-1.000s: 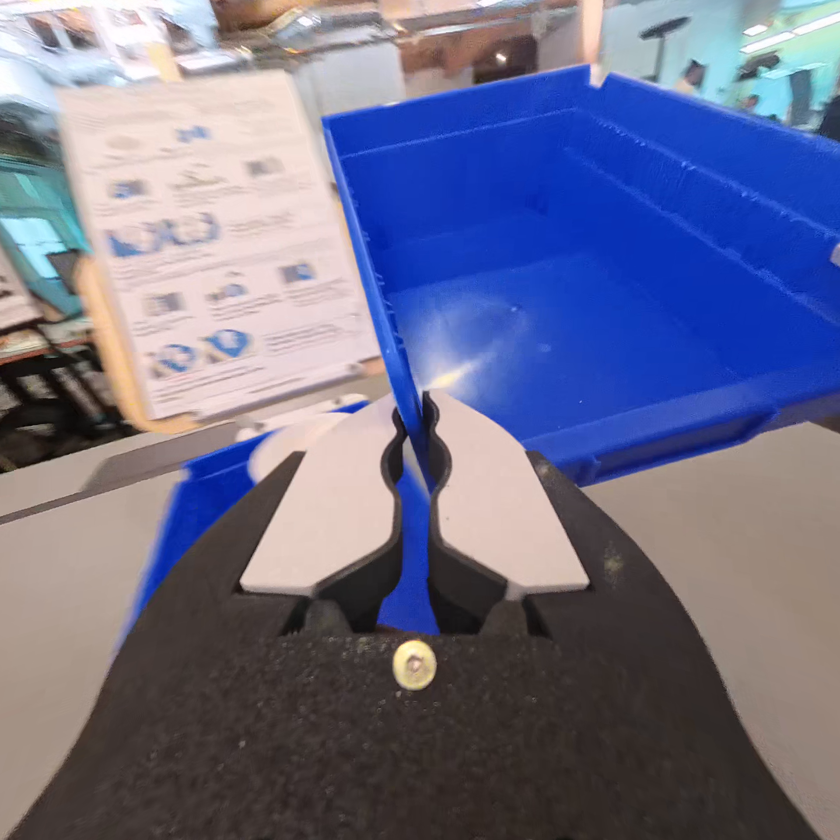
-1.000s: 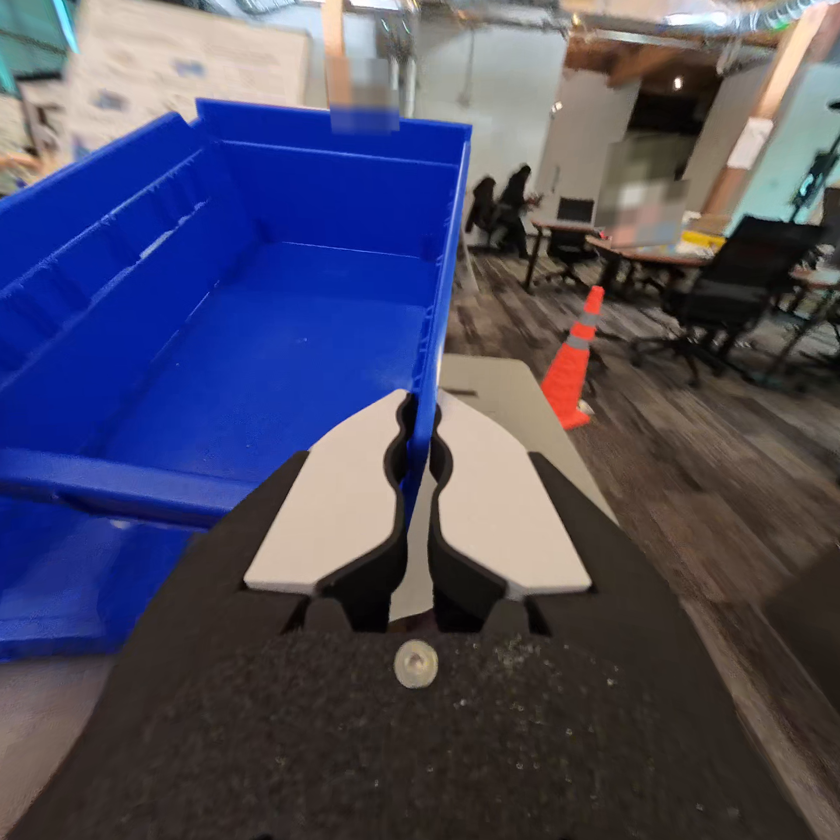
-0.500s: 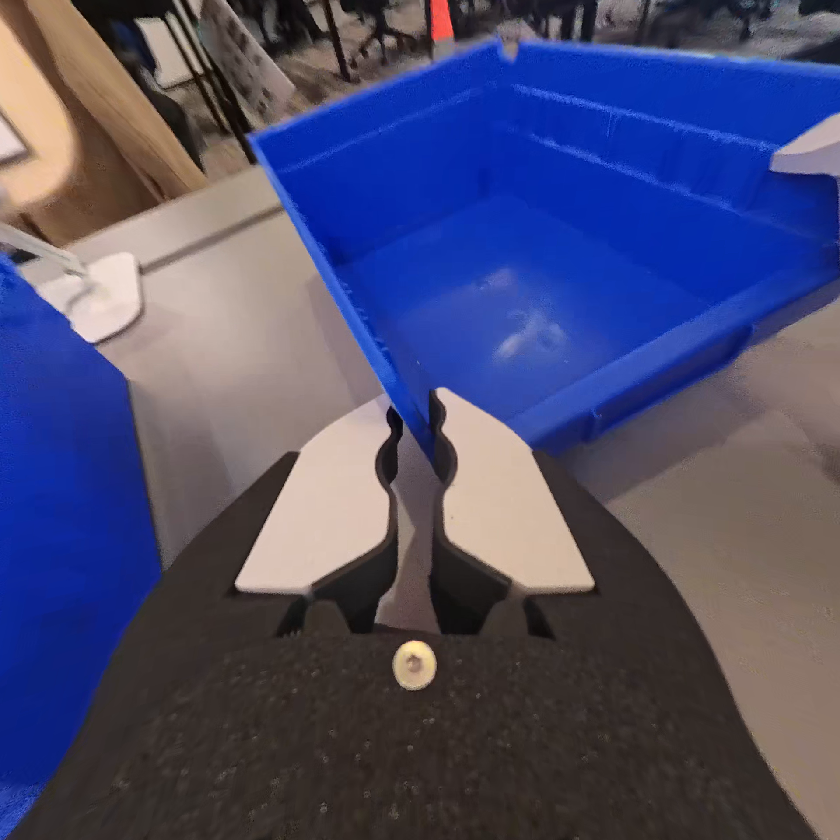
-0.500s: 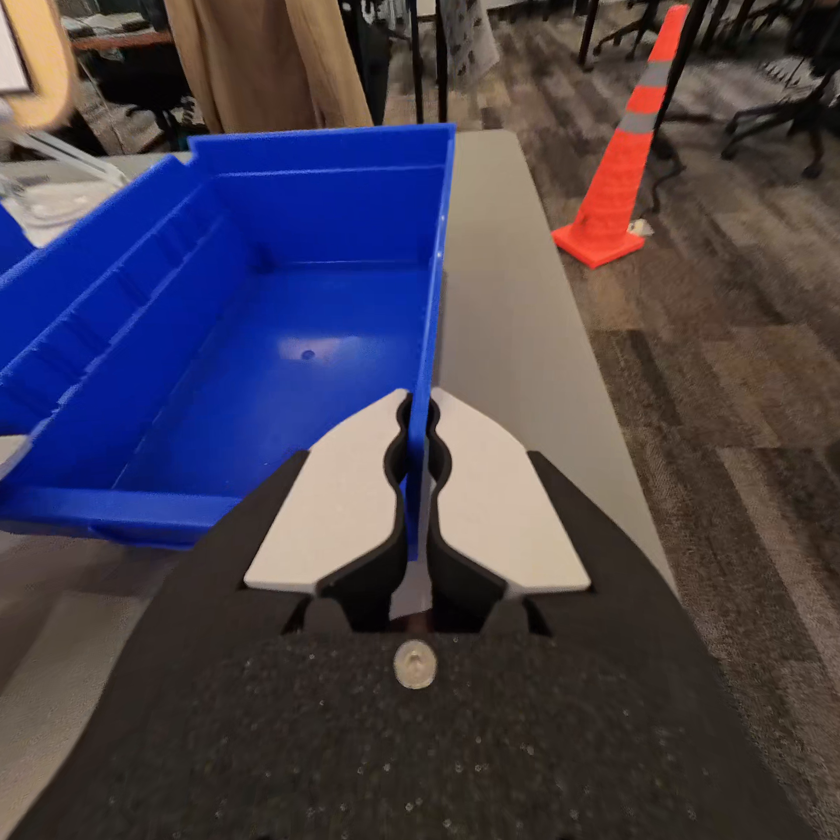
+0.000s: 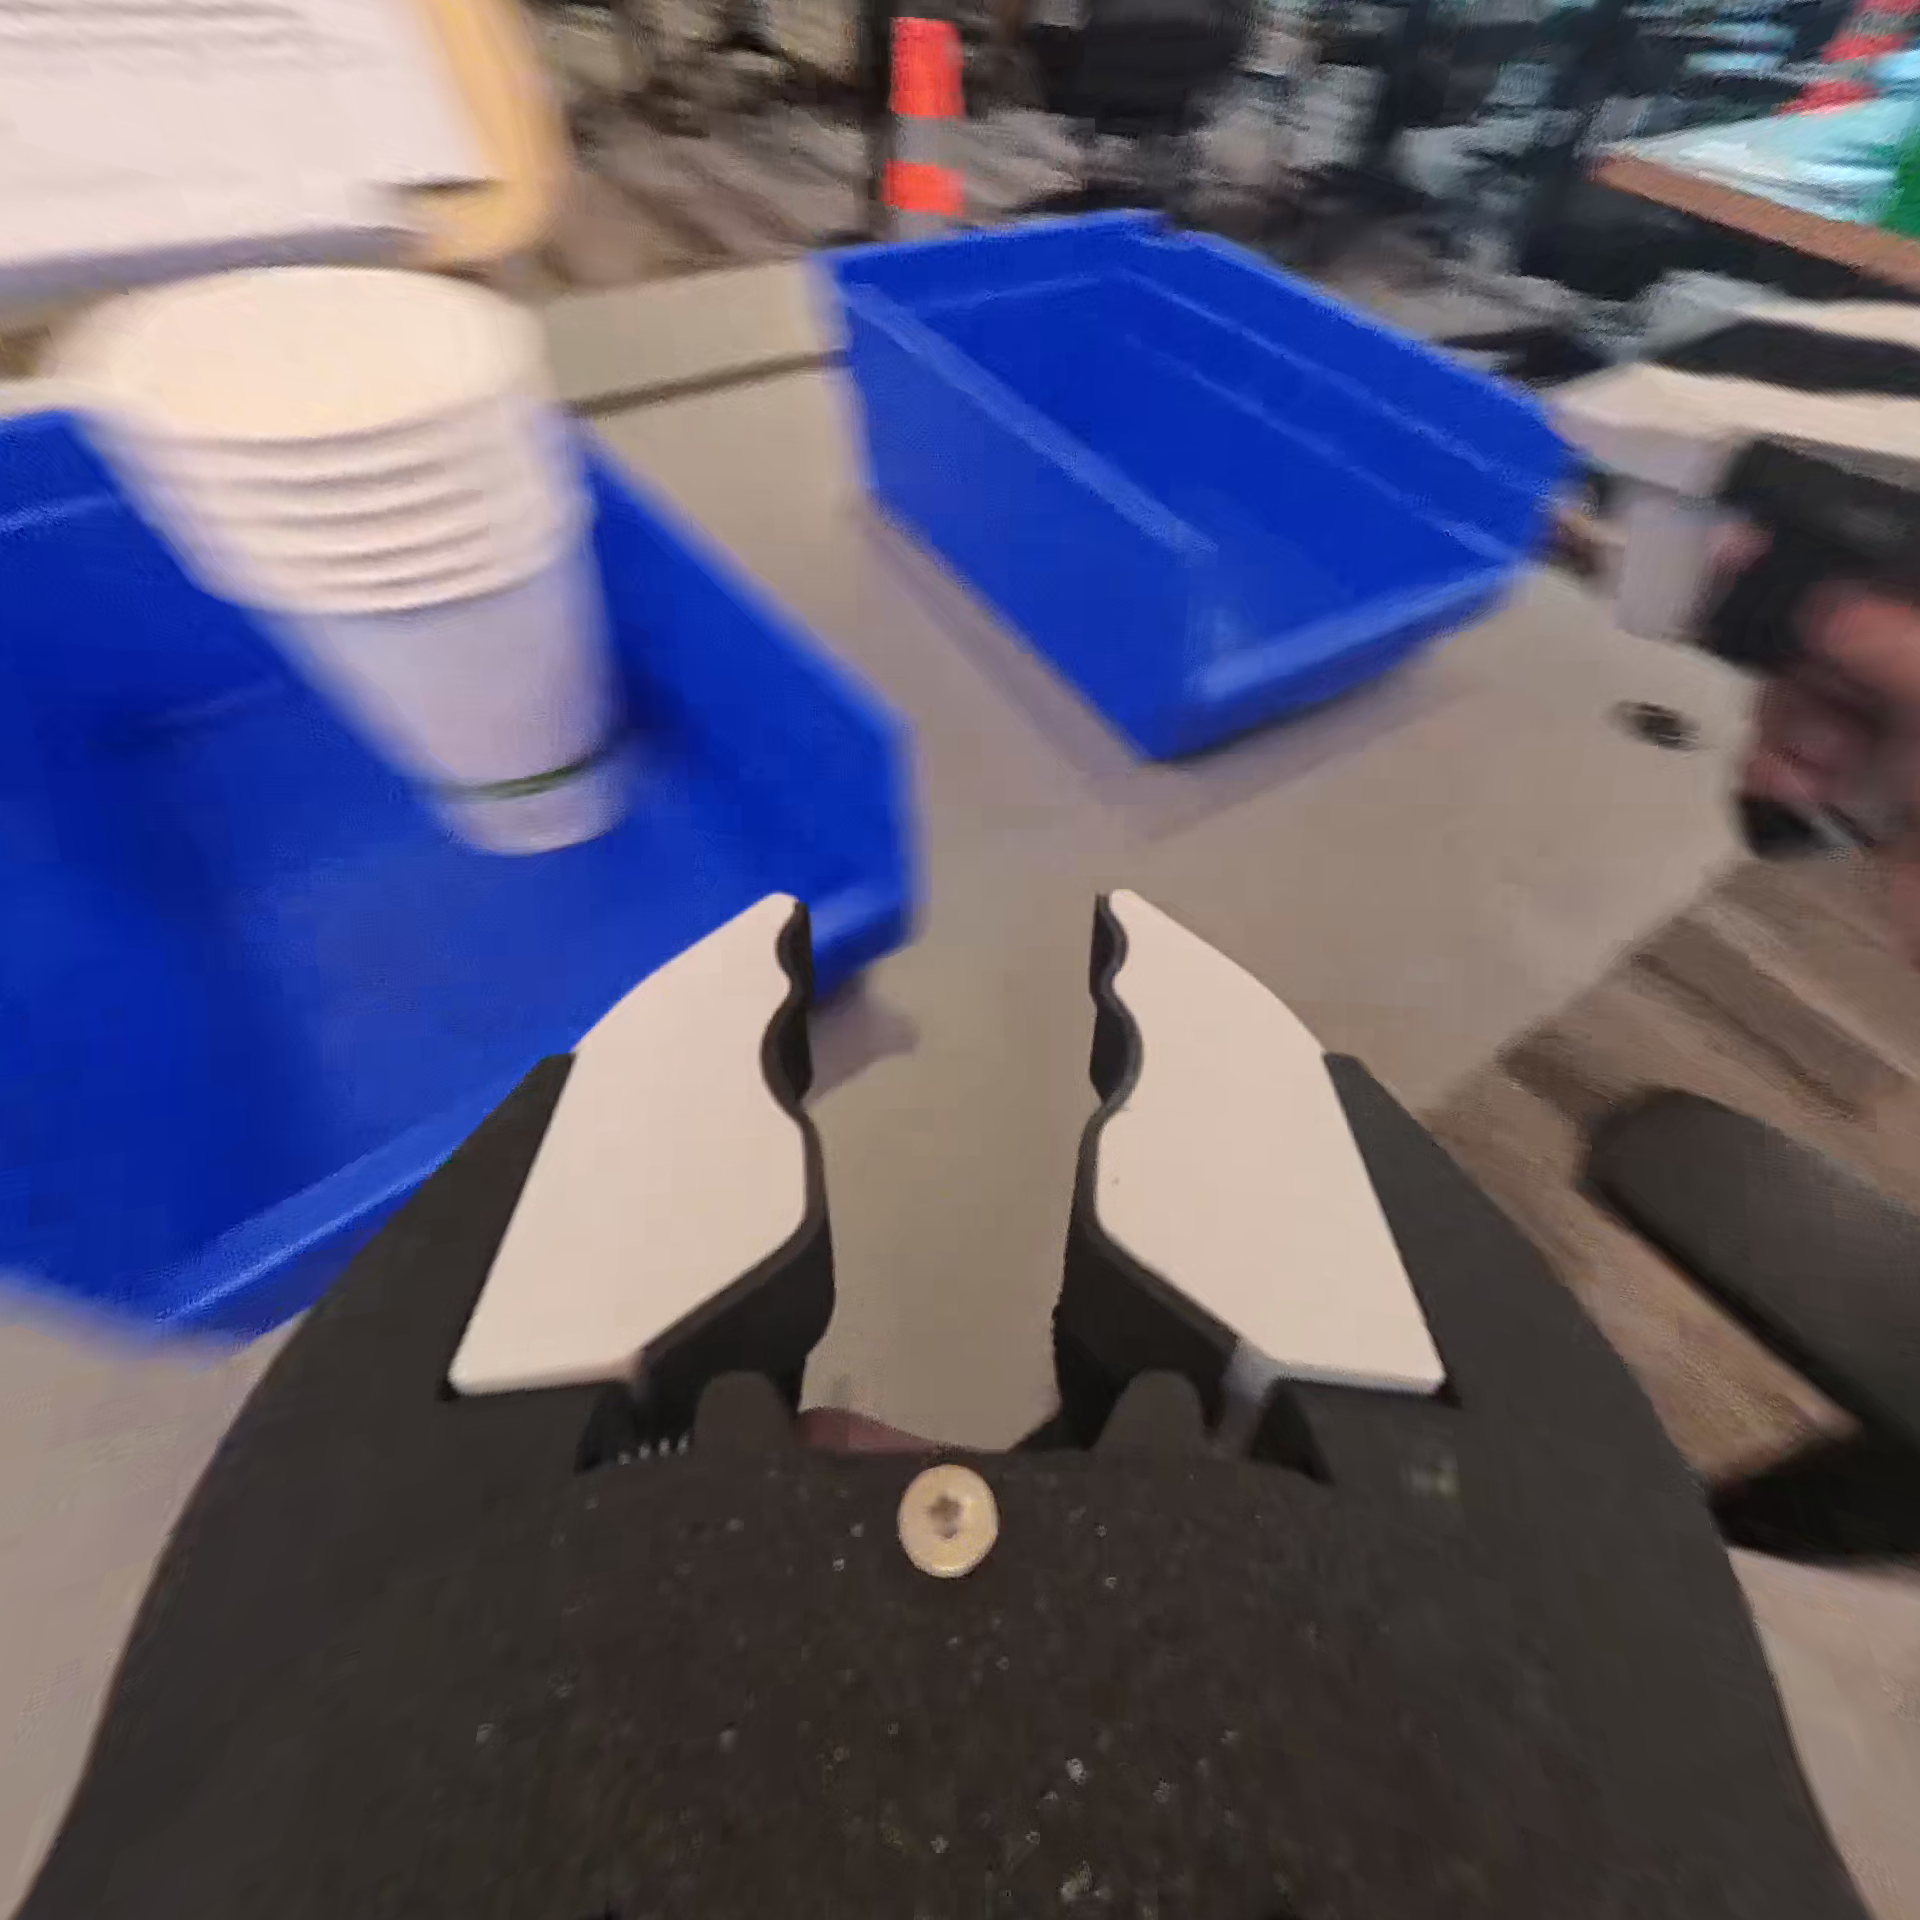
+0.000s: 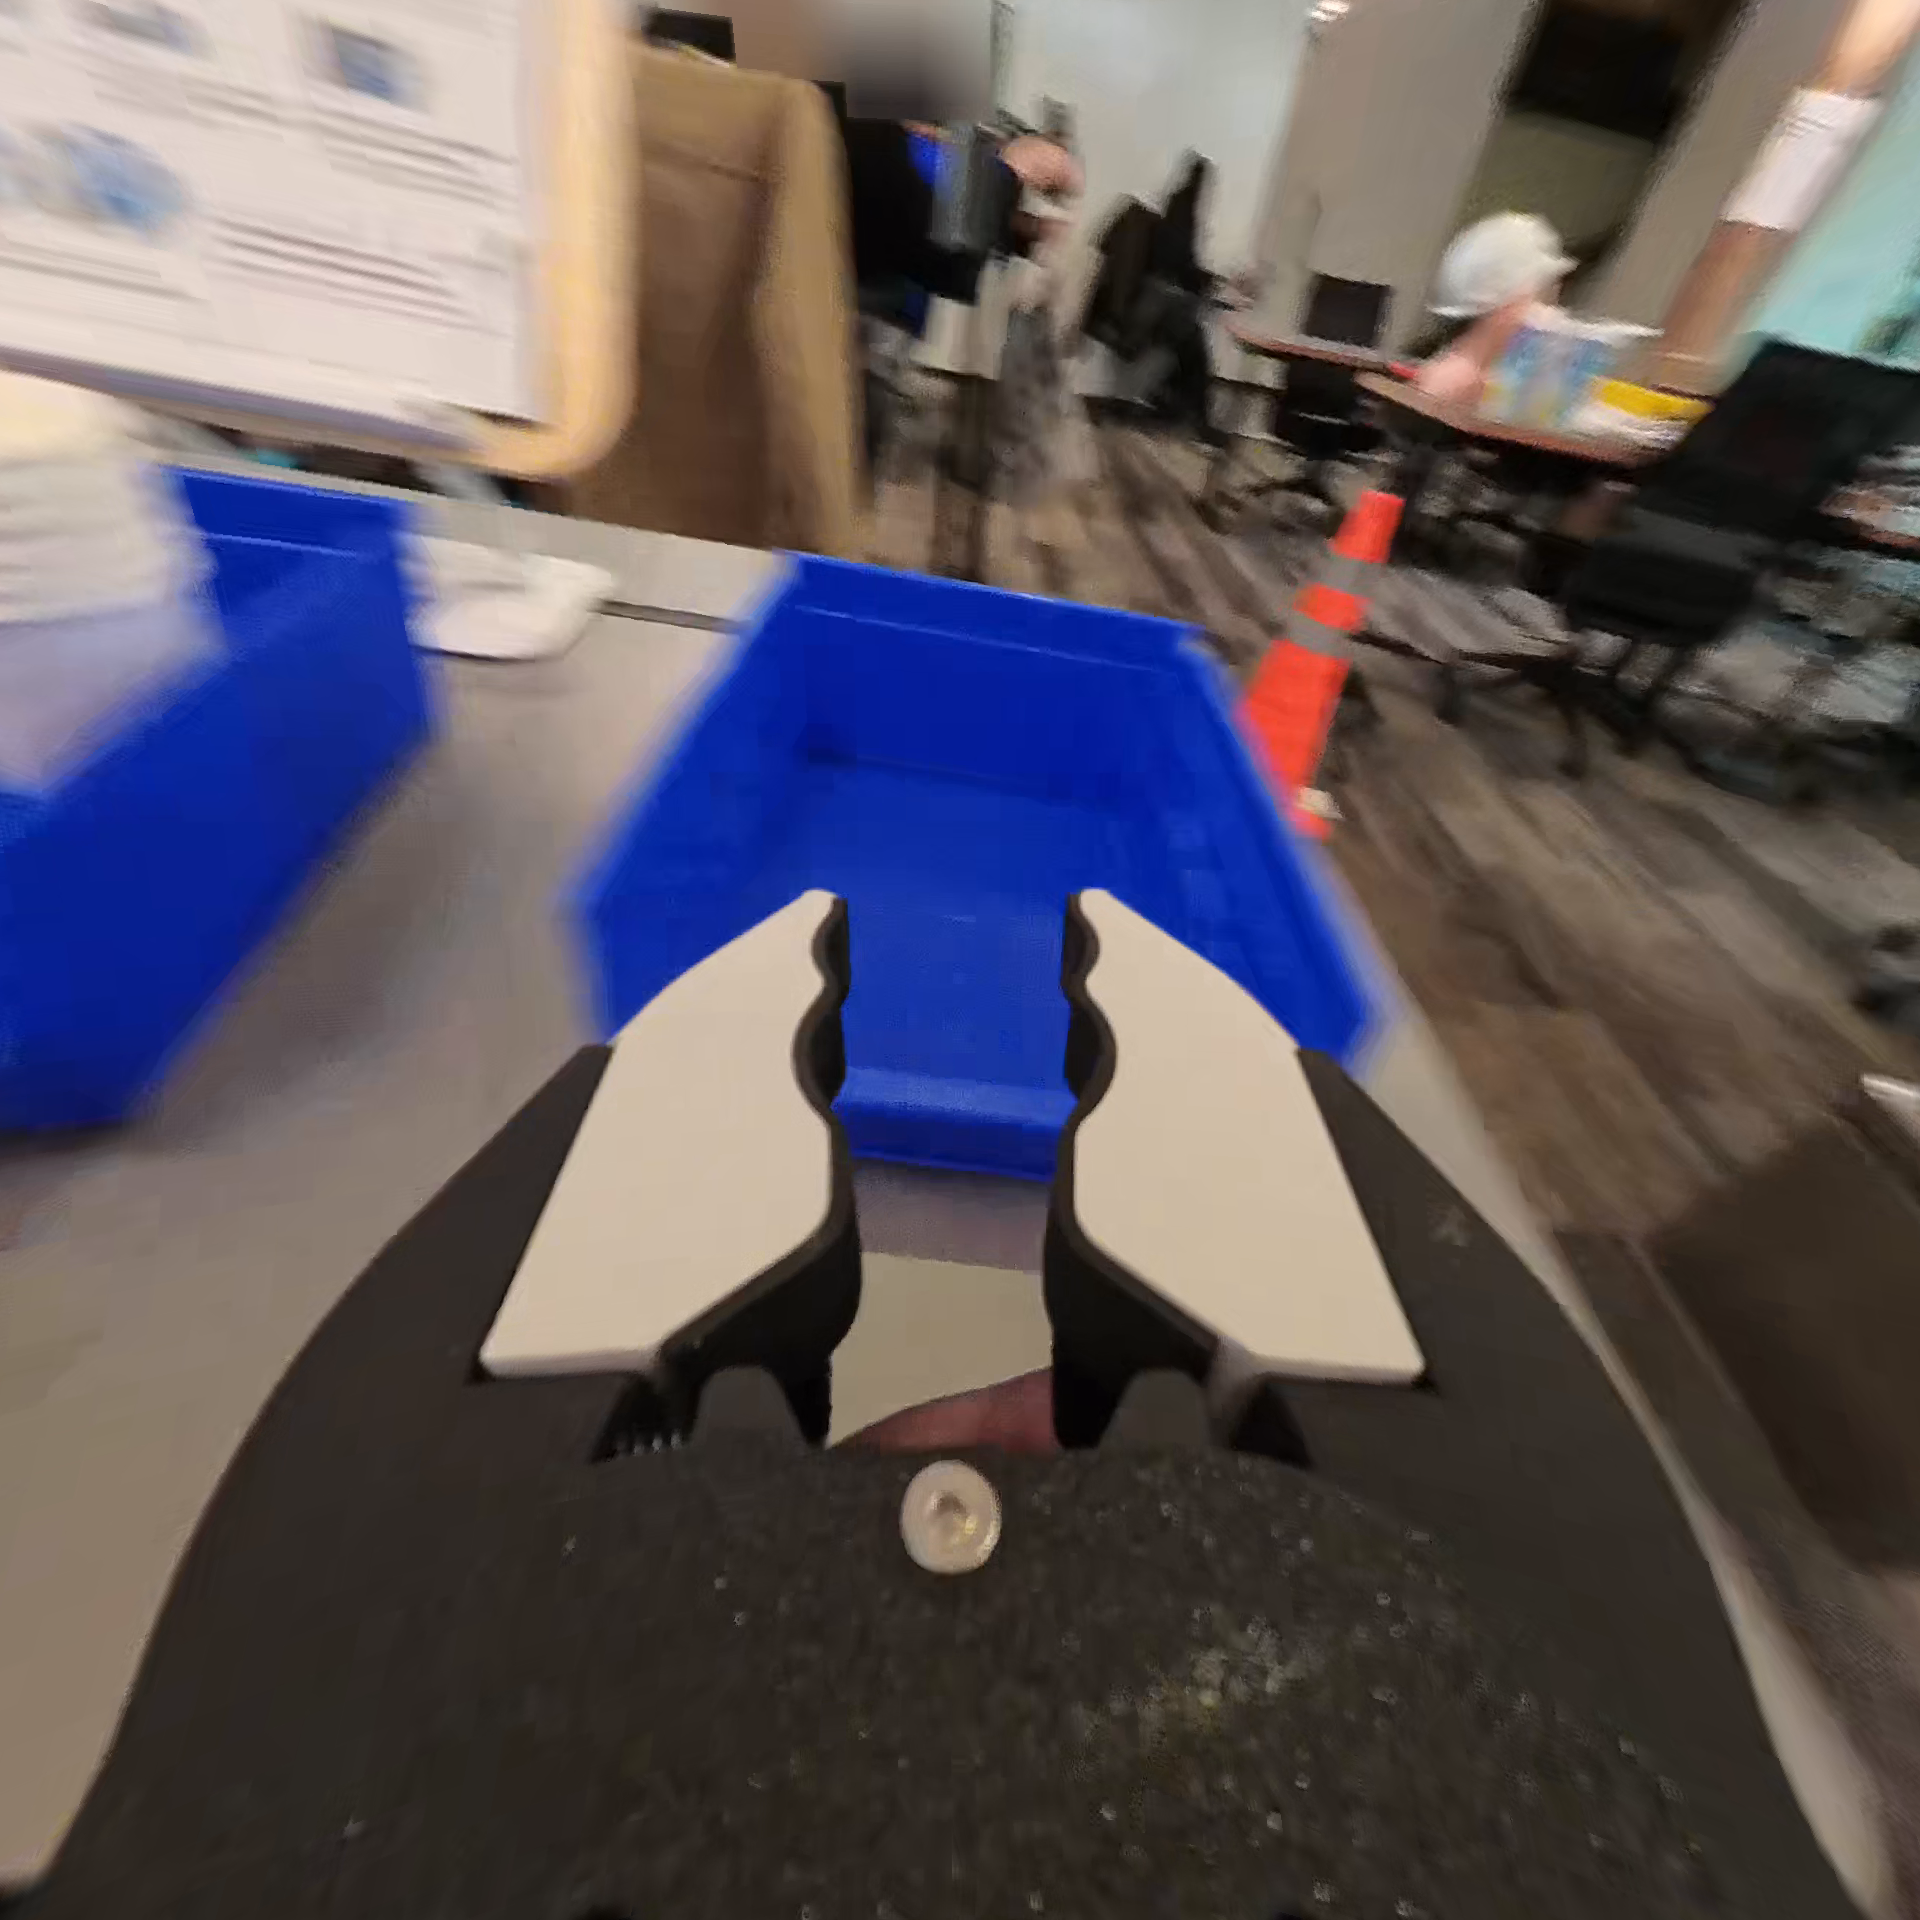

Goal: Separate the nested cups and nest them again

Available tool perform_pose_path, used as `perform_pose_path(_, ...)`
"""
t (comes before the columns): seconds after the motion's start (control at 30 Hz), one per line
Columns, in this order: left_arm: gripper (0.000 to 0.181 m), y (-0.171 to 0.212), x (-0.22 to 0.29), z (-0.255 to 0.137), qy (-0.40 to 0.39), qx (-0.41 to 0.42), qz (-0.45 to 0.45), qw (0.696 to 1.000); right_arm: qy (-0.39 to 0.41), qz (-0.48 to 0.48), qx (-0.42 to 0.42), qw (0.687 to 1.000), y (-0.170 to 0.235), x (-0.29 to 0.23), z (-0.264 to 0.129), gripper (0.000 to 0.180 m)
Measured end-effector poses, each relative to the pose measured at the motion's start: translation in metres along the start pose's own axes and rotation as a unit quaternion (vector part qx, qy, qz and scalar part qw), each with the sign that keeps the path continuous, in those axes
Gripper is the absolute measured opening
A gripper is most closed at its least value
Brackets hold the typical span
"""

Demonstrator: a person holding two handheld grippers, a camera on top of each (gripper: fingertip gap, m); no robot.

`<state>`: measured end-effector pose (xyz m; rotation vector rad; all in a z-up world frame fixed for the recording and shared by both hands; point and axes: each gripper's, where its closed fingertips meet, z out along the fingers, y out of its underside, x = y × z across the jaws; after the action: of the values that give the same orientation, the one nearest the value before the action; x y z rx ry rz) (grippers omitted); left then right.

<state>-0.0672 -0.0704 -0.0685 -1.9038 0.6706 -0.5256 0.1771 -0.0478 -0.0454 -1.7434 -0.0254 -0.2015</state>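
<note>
A stack of nested white paper cups (image 5: 384, 520) stands upright in a blue bin (image 5: 312, 1039) at the left of the left wrist view. It also shows blurred at the left edge of the right wrist view (image 6: 73, 540), in that bin (image 6: 208, 790). A second blue bin (image 5: 1174, 468) sits on the grey table (image 5: 1195, 935) farther right, with nothing in it; it fills the middle of the right wrist view (image 6: 935, 790). My left gripper (image 5: 945, 925) is open with nothing between the pads, above the table beside the near bin's corner. My right gripper (image 6: 956, 914) is open with nothing between the pads, in front of the second bin. The right gripper also shows blurred in the left wrist view (image 5: 1787, 561).
An orange traffic cone (image 6: 1320, 644) stands on the floor beyond the table's right edge. A printed sheet on a wooden board (image 6: 291, 208) stands behind the bins. Chairs, desks and people are in the room beyond.
Both grippers were shut on the walls of the second blue bin; both have let go, opened and drawn back. The bin now rests on the table.
</note>
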Motion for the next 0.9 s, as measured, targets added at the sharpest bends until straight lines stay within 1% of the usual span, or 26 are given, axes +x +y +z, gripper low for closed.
perform_pose_path(0.03, 0.051, 0.002, -0.036, -0.015, -0.059, 0.005, -0.007, 0.998, -0.039, 0.016, 0.005, 0.999, -0.002, -0.043, -0.001, 0.038)
perform_pose_path(0.1, 0.051, 0.009, -0.105, -0.038, -0.167, 0.024, -0.028, 0.985, -0.123, 0.051, -0.009, 0.991, 0.001, -0.128, 0.0, 0.031)
perform_pose_path(0.13, 0.053, 0.015, -0.133, -0.044, -0.206, 0.024, -0.039, 0.977, -0.153, 0.056, -0.019, 0.986, 0.006, -0.164, 0.003, 0.033)
perform_pose_path(0.2, 0.057, 0.024, -0.171, -0.047, -0.252, 0.024, -0.056, 0.966, -0.177, 0.054, -0.049, 0.982, 0.016, -0.212, 0.015, 0.038)
perform_pose_path(0.27, 0.057, 0.03, -0.192, -0.04, -0.267, 0.023, -0.064, 0.961, -0.161, 0.069, -0.066, 0.982, 0.022, -0.233, 0.033, 0.038)
perform_pose_path(0.33, 0.056, 0.039, -0.205, -0.027, -0.271, 0.012, -0.078, 0.959, -0.137, 0.089, -0.094, 0.982, 0.031, -0.239, 0.052, 0.038)
perform_pose_path(0.37, 0.055, 0.043, -0.209, -0.02, -0.269, 0.005, -0.084, 0.959, -0.126, 0.096, -0.098, 0.982, 0.033, -0.24, 0.059, 0.036)
perform_pose_path(0.4, 0.052, 0.049, -0.213, -0.013, -0.267, -0.003, -0.089, 0.96, -0.118, 0.099, -0.094, 0.984, 0.032, -0.24, 0.064, 0.029)
perform_pose_path(0.43, 0.044, 0.053, -0.213, -0.005, -0.25, -0.01, -0.1, 0.963, -0.113, 0.097, -0.091, 0.985, 0.032, -0.241, 0.068, 0.02)
perform_pose_path(0.47, 0.021, 0.054, -0.21, 0.001, -0.224, -0.011, -0.118, 0.967, -0.096, 0.092, -0.091, 0.987, 0.033, -0.239, 0.072, 0.007)
perform_pose_path(0.5, 0.005, 0.056, -0.211, 0.003, -0.221, -0.012, -0.13, 0.966, -0.087, 0.08, -0.089, 0.989, 0.033, -0.238, 0.074, 0.004)
perform_pose_path(0.57, 0.003, 0.056, -0.214, 0.002, -0.23, -0.026, -0.114, 0.966, -0.085, 0.078, -0.086, 0.99, 0.03, -0.241, 0.073, 0.004)
perform_pose_path(0.7, 0.002, 0.055, -0.228, -0.014, -0.246, -0.026, -0.121, 0.961, -0.087, 0.089, -0.086, 0.989, 0.025, -0.263, 0.068, 0.004)
perform_pose_path(0.8, 0.002, 0.053, -0.253, -0.043, -0.276, -0.014, -0.109, 0.955, -0.087, 0.077, -0.068, 0.991, 0.014, -0.298, 0.06, 0.004)
perform_pose_path(0.9, 0.002, 0.051, -0.288, -0.079, -0.305, 0.003, -0.097, 0.947, -0.088, 0.069, -0.034, 0.993, -0.006, -0.343, 0.053, 0.004)
